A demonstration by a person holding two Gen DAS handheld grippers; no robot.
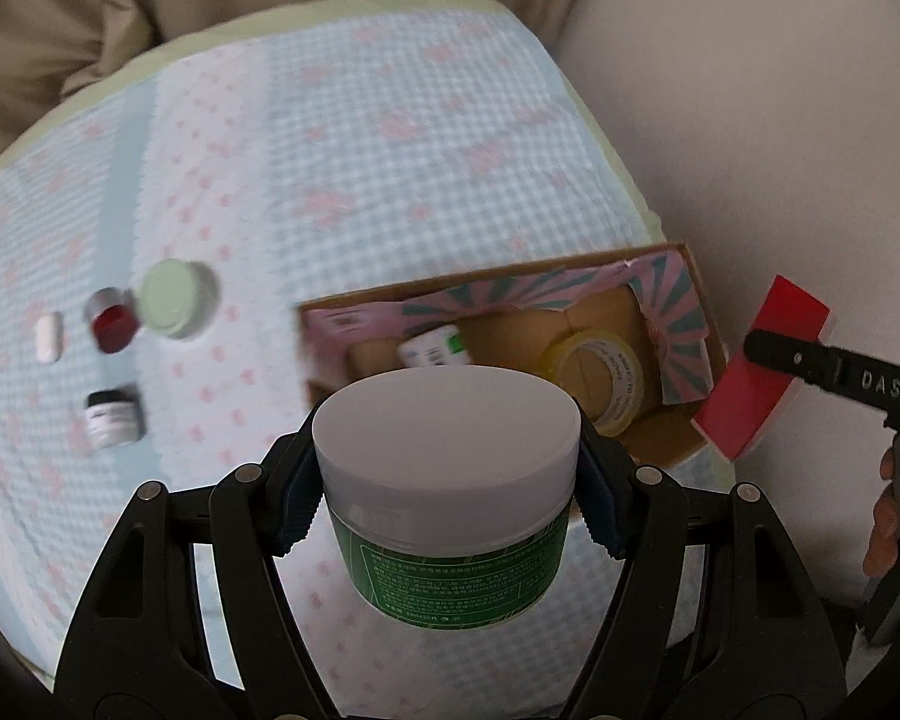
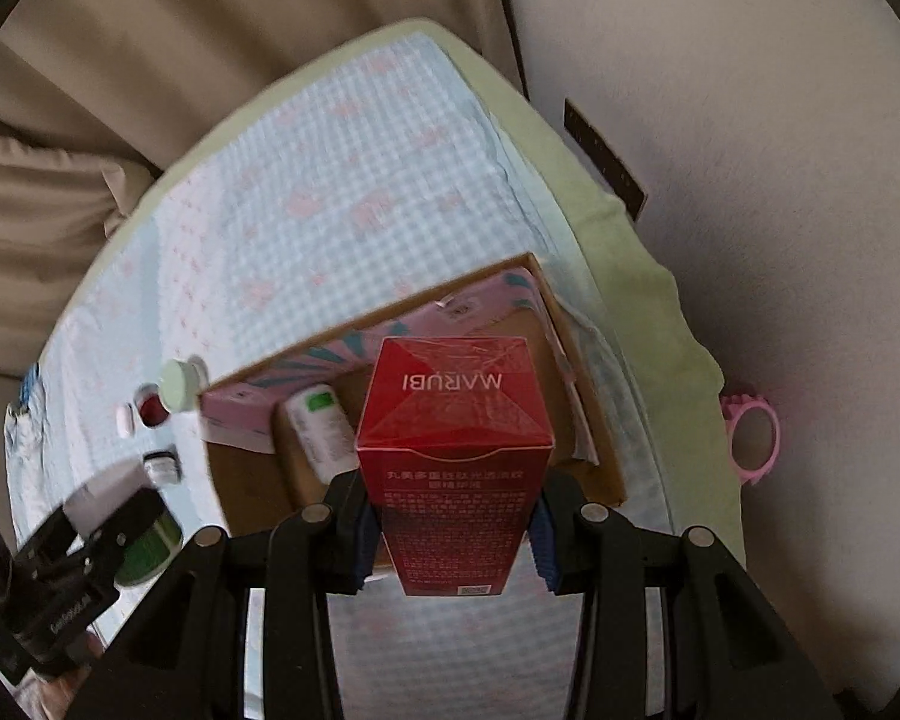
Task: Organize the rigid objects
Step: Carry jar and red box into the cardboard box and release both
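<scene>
Here my left claw (image 1: 447,495) is clamped on a green-labelled jar (image 1: 450,498) with a flat white lid, the blue pads pressing its sides just under the lid. My right claw (image 2: 450,531) is closed on a red carton (image 2: 455,462), held upright with its printed top facing the camera; in the left view the same carton (image 1: 762,369) shows at the right edge between the black fingers.

Both loads hang over the near side of an open cardboard box (image 1: 687,312) lined with pink and teal striped paper. Inside it lie a roll of clear tape (image 1: 600,378) and a small white bottle with a green label (image 1: 435,348).

The box sits on a blue checked cloth (image 1: 330,150) with pink marks, spread over a pale green cover. Left of the box, on the cloth, stand a pale green round lid (image 1: 171,300), a small red-topped pot (image 1: 113,327) just beside it, a little white piece (image 1: 49,336) and a small dark-capped jar (image 1: 111,417).

In the right view, a pink ring (image 2: 750,438) lies off the cloth.
</scene>
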